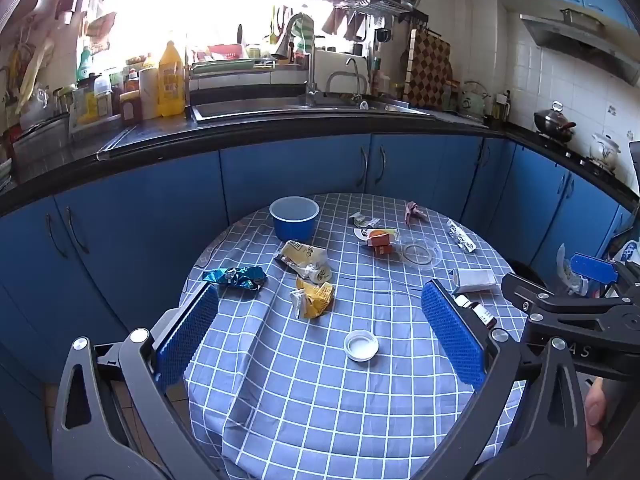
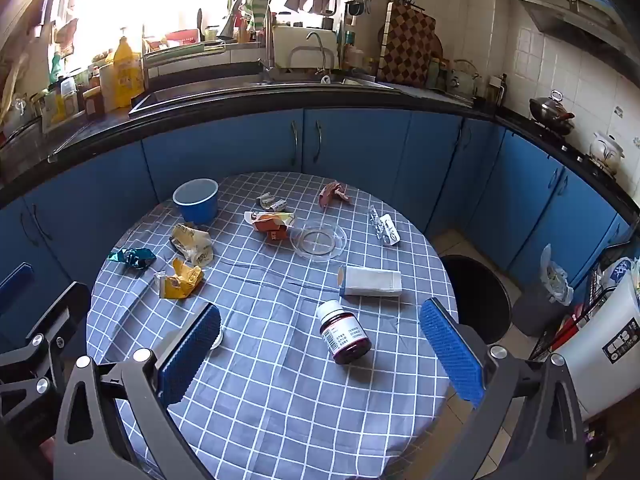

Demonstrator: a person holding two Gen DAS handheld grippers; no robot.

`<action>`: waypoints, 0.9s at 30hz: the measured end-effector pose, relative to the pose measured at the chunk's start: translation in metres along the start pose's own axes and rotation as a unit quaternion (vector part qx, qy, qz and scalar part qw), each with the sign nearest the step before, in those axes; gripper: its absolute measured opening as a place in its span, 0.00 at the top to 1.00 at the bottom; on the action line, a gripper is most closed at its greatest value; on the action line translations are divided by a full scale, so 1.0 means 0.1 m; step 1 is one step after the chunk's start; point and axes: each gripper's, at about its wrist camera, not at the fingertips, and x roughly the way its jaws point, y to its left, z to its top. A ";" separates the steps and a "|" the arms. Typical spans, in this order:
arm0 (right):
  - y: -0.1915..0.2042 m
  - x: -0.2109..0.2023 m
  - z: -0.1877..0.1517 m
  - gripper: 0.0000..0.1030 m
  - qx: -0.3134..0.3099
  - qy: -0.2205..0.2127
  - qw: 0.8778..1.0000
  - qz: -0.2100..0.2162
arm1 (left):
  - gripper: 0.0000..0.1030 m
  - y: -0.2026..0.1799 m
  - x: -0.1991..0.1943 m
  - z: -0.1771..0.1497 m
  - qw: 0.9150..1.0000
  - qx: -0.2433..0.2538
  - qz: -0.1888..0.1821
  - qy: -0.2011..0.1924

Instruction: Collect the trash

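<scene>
Trash lies scattered on a round table with a blue checked cloth (image 1: 280, 380) (image 2: 280, 400). There are yellow wrappers (image 1: 314, 299) (image 2: 182, 280), a teal foil wrapper (image 1: 236, 277) (image 2: 132, 258), an orange carton (image 1: 380, 242) (image 2: 272, 226), a pink wrapper (image 1: 414, 212) (image 2: 332, 194), a blister pack (image 1: 462, 237) (image 2: 384, 229), a white box (image 1: 474, 280) (image 2: 370, 281), a white lid (image 1: 361, 345) and a dark pill bottle (image 2: 345, 336). My left gripper (image 1: 320, 332) is open above the near table edge, around the lid. My right gripper (image 2: 320, 352) is open, around the bottle.
A blue bowl (image 1: 295, 218) (image 2: 197, 200) and a clear glass dish (image 1: 420, 254) (image 2: 319, 241) stand on the table. A black trash bin (image 2: 476, 296) stands on the floor right of the table. Blue cabinets (image 2: 352, 148) and the sink counter lie behind.
</scene>
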 end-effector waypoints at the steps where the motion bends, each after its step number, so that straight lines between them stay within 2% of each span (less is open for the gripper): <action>1: 0.00 0.00 0.00 0.06 0.000 0.001 1.000 0.000 | 0.03 0.00 0.00 0.00 1.000 -0.001 -0.001 -0.004; 27: -0.01 -0.01 0.01 0.06 -0.003 -0.001 1.000 -0.003 | 0.03 0.01 0.00 0.00 1.000 -0.004 0.000 -0.001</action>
